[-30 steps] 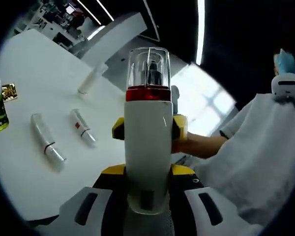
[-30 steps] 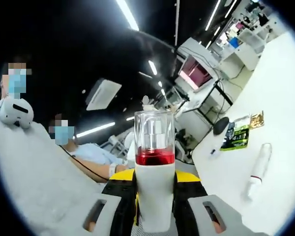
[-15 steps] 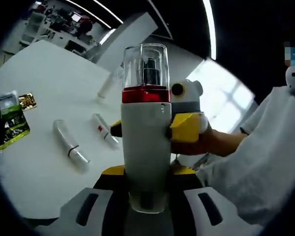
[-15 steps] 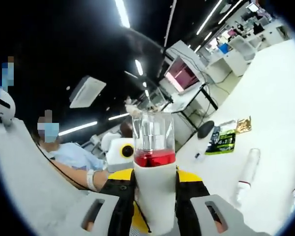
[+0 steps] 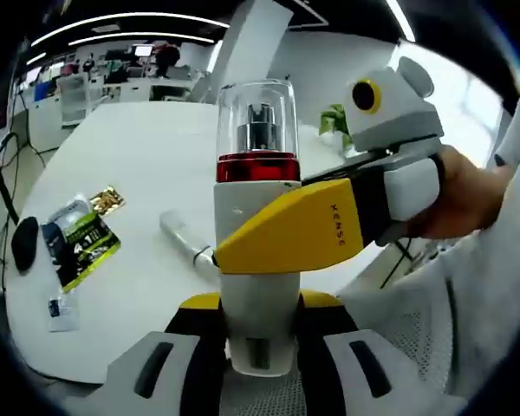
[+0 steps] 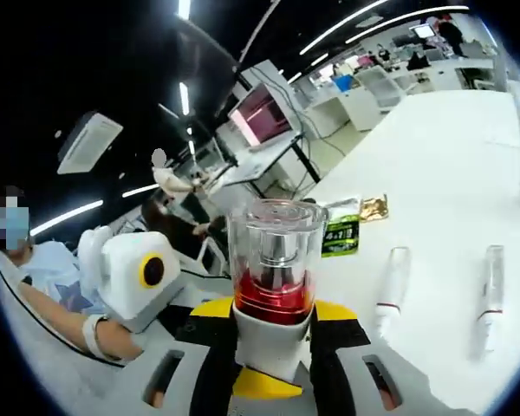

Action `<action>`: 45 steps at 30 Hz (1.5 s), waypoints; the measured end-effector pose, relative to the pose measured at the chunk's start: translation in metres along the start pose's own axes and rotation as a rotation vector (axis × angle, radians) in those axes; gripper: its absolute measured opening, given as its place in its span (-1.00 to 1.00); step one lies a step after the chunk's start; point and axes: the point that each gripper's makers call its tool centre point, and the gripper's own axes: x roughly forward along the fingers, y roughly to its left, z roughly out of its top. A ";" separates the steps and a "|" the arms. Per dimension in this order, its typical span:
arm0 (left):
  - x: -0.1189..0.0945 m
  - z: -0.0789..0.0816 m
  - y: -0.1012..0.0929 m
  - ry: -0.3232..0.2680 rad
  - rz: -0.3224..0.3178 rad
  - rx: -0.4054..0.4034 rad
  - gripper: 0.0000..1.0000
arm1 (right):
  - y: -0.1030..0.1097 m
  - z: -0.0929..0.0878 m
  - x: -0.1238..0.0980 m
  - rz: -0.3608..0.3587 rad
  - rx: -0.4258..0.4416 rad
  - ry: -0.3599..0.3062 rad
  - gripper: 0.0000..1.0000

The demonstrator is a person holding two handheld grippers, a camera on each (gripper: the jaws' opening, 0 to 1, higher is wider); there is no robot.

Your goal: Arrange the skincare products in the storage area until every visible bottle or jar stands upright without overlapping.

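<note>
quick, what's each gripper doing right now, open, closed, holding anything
Left gripper: closed on the white pump bottle with the red band.
Right gripper: closed on the same white pump bottle, higher up its body.

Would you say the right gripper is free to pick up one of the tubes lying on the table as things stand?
Probably not yet. The right gripper is shut on the white pump bottle, which the left gripper also clamps. The lying tubes rest apart on the white table, unobstructed, but its jaws are occupied.
</note>
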 end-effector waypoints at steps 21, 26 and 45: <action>0.006 -0.010 0.014 0.049 0.152 0.043 -0.46 | -0.013 -0.007 0.006 -0.057 0.013 -0.002 -0.55; 0.006 0.000 0.012 -0.013 0.141 0.122 -0.45 | -0.012 0.000 0.000 -0.041 -0.019 -0.027 -0.56; 0.008 0.000 0.009 -0.014 0.125 0.246 -0.17 | -0.018 0.013 -0.021 -0.059 -0.175 -0.050 -0.56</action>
